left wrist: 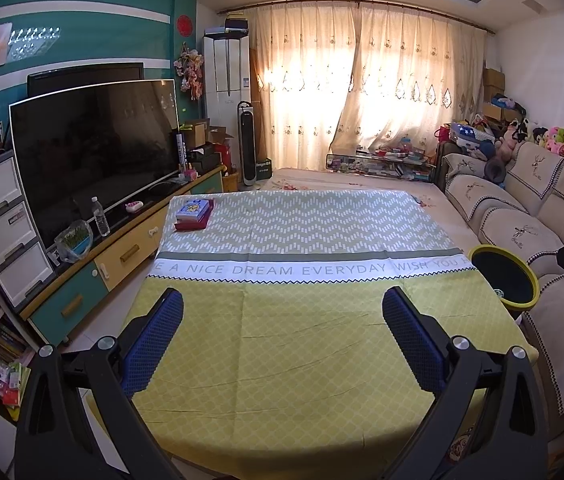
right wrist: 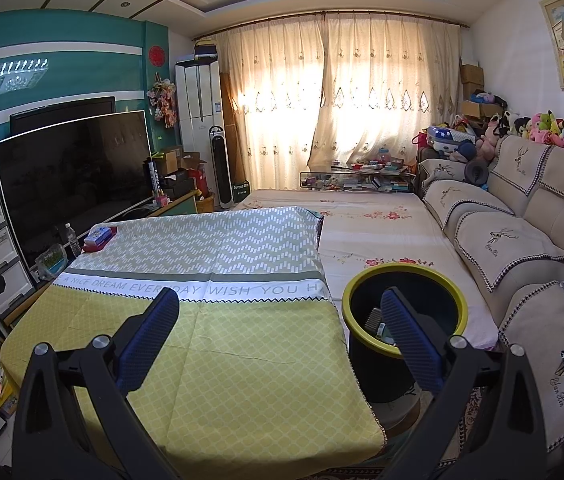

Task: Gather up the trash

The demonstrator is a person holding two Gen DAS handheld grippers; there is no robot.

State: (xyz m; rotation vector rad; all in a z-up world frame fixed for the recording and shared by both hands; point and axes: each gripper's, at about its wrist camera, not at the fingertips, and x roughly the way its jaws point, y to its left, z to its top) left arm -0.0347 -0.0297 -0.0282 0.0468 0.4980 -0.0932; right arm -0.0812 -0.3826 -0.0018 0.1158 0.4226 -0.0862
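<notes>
Both claws hang released and empty over the cloth-covered worktop (left wrist: pixel 302 320); the yellow-rimmed trash bin (right wrist: pixel 402 280) with scraps inside sits at about one o'clock, just beyond the right claw (right wrist: pixel 282 320), so nearer it than the left claw (left wrist: pixel 282 320).

Left gripper (left wrist: pixel 282 316) and right gripper (right wrist: pixel 280 316), fingers spread wide, empty.

yellow-rimmed black bin (right wrist: pixel 366 344), upright, trash (right wrist: pixel 375 317) inside

Bin (right wrist: pixel 402 280) right of table (right wrist: pixel 202 360), sofa (right wrist: pixel 522 240) beyond; boxes (left wrist: pixel 193 214) on table's far-left corner (stacked).
</notes>
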